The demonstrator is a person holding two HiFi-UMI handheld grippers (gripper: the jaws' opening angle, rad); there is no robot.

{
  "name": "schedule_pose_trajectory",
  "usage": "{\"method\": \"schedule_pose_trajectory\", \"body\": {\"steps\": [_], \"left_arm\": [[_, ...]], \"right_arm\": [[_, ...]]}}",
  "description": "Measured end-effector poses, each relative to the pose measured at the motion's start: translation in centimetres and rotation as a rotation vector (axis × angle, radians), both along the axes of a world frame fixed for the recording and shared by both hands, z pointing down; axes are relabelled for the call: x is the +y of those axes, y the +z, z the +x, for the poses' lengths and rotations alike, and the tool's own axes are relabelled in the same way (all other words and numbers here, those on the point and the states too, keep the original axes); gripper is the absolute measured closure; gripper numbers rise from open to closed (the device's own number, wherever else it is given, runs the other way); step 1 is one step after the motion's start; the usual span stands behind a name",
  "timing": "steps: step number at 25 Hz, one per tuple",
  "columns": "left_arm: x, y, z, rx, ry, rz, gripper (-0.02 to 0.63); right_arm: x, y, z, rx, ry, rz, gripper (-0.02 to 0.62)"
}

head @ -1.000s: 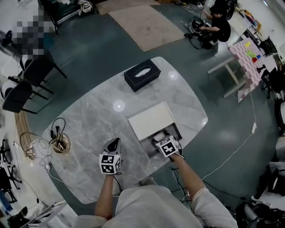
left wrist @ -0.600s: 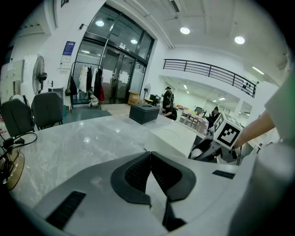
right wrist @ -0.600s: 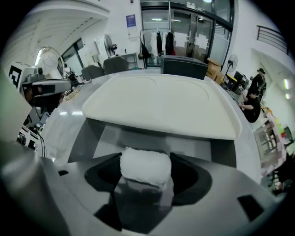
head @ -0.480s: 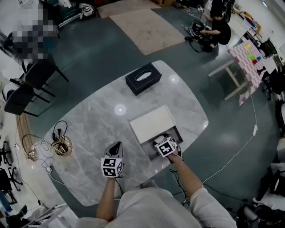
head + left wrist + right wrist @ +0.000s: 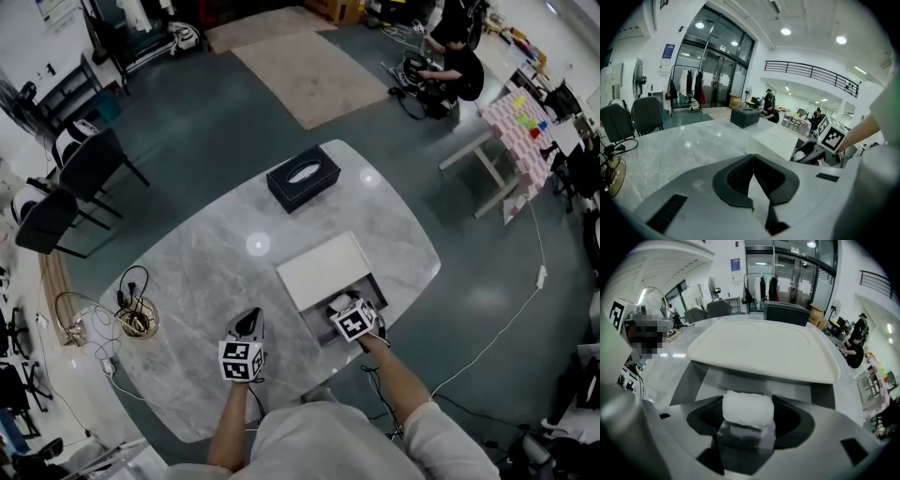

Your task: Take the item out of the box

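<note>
The grey box (image 5: 370, 285) lies near the marble table's front right edge, its white lid (image 5: 325, 268) slid back so the near part stands uncovered. My right gripper (image 5: 343, 306) hovers over that opening, shut on a white rolled item (image 5: 747, 409) that sits between its jaws just above the box (image 5: 712, 380) floor. The white lid (image 5: 761, 350) fills the right gripper view behind it. My left gripper (image 5: 247, 324) rests to the left of the box with its jaws shut and nothing in them; in the left gripper view (image 5: 752, 169) the lid (image 5: 776, 143) shows ahead to the right.
A black tissue box (image 5: 302, 177) stands at the table's far side. A coil of cables with a round brass holder (image 5: 134, 319) lies at the left edge. Chairs (image 5: 70, 183) stand beyond the table's left; a person (image 5: 455, 61) crouches far back right.
The head view has shifted slightly. The right gripper stays at the box opening with the white item; the left gripper has held its place beside the box.
</note>
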State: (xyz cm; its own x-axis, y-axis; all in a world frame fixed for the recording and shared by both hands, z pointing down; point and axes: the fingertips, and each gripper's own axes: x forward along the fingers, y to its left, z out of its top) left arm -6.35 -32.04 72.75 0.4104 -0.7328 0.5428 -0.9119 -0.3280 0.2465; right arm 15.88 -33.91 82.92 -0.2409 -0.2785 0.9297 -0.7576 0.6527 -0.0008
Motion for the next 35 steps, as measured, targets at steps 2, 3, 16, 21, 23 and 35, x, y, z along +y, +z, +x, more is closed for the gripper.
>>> {"method": "schedule_pose_trajectory", "body": {"steps": [2,3,16,21,23,35], "left_arm": [[0.0,-0.2,0.1,-0.003,0.006,0.003,0.591],[0.0,-0.3,0.3,-0.004,0.010,0.004,0.592],[0.1,-1.9,2.4,-0.016,0.076,0.041,0.591],[0.4,-2.9,3.5,-0.021,0.099,0.058,0.591],[0.6,-3.2,4.0,-0.023,0.110,0.068,0.591],[1.8,-5.8,6.0,-0.037,0.162,0.118,0.591]], "right_arm": [[0.0,-0.5,0.0,-0.017,0.008,0.017,0.291],[0.0,-0.8,0.1,-0.025,0.014,0.029,0.291],[1.2,-5.2,0.9,-0.163,0.102,0.166,0.293],[1.5,-8.3,1.1,-0.237,0.113,0.268,0.293],[1.6,-9.6,1.1,-0.268,0.120,0.305,0.293],[3.9,-15.2,3.3,-0.364,0.213,0.467,0.295]]}}
